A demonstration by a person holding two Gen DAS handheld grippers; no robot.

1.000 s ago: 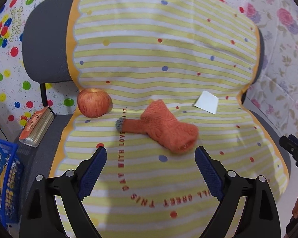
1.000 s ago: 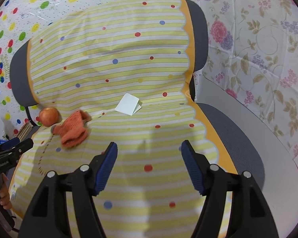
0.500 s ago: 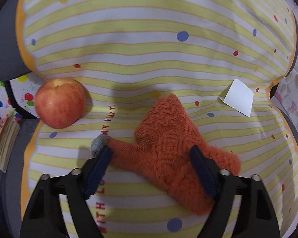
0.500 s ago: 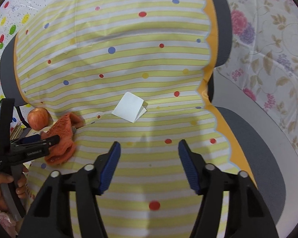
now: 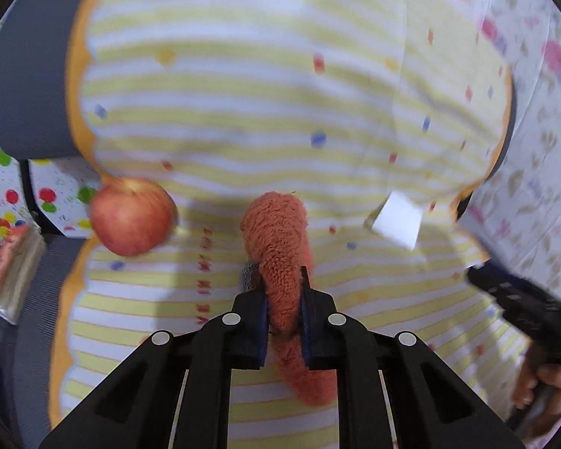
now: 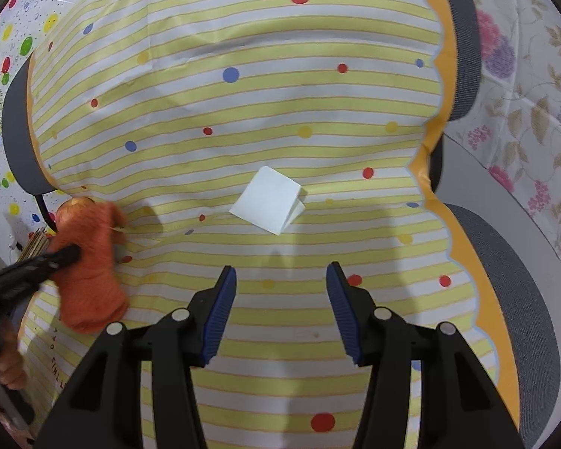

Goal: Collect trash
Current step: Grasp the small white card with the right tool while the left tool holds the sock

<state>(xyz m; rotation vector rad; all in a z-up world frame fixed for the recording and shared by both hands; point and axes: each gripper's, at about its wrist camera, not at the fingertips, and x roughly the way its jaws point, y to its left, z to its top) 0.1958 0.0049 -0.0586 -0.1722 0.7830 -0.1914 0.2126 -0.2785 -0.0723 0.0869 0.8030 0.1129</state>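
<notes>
Left gripper was closing, its pads already pinching the orange sock: pickup under way, a lift seems due next. Right gripper stood part open, nothing between its jaws, folded white paper ahead of its tips. Apple left of the sock. Striped dotted cover over a grey chair.

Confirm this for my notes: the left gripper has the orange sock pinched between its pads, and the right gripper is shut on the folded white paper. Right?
Not quite. The right gripper is open with nothing between its pads; the folded white paper lies untouched on the striped cover ahead of it, as the right wrist view shows. The left gripper, closing, does pinch the orange sock.
</notes>
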